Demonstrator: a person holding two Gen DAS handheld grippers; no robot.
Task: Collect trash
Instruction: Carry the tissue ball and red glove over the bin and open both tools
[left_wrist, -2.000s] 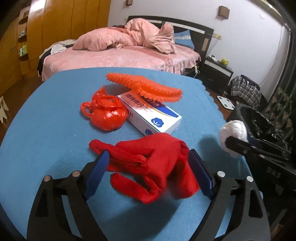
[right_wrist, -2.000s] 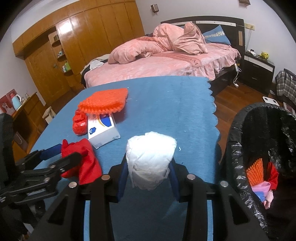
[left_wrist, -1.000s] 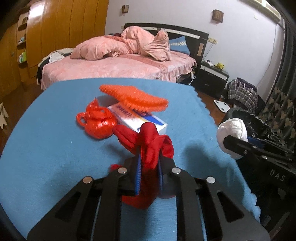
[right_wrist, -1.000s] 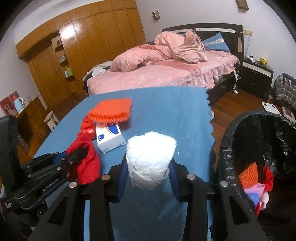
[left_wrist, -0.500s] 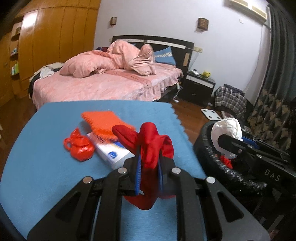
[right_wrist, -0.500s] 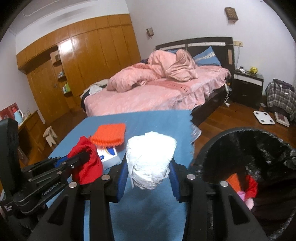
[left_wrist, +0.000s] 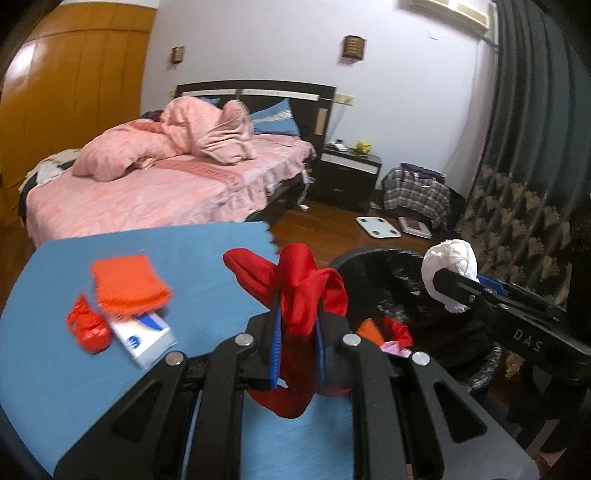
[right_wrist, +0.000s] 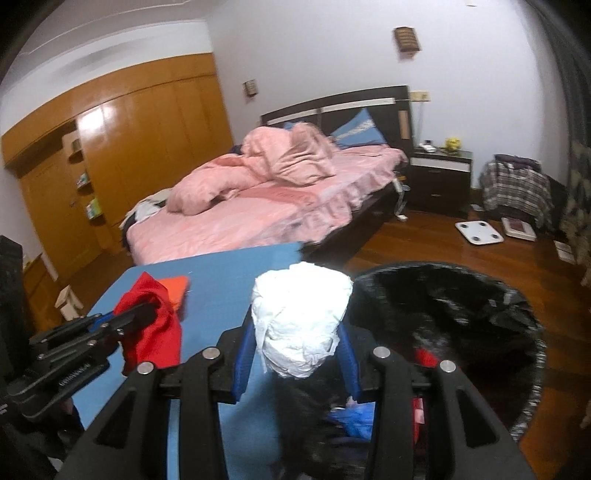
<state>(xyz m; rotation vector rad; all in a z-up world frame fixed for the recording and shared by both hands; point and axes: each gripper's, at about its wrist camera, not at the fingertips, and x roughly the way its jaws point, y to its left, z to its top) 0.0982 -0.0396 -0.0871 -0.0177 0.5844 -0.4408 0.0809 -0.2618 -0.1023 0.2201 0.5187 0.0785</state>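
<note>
My left gripper (left_wrist: 297, 332) is shut on a red glove (left_wrist: 301, 291) and holds it in the air at the blue table's right edge, beside the bin; it also shows in the right wrist view (right_wrist: 151, 325). My right gripper (right_wrist: 295, 343) is shut on a white crumpled paper wad (right_wrist: 301, 317) and holds it above the rim of the black-lined trash bin (right_wrist: 480, 291). The wad also shows in the left wrist view (left_wrist: 448, 266). The bin (left_wrist: 391, 273) holds red, orange and pink trash.
On the blue table (left_wrist: 55, 369) lie an orange scrubber pad (left_wrist: 127, 284) on a white and blue box (left_wrist: 147, 334) and a knotted red plastic bag (left_wrist: 86, 326). Behind are a pink bed (right_wrist: 258, 206), a nightstand (right_wrist: 439, 177) and a wooden floor with a white scale (right_wrist: 478, 230).
Both grippers have lifted and swung right from over the table to the bin. The left gripper closed on the red glove two seconds ago and carries it; the right keeps the paper wad.
</note>
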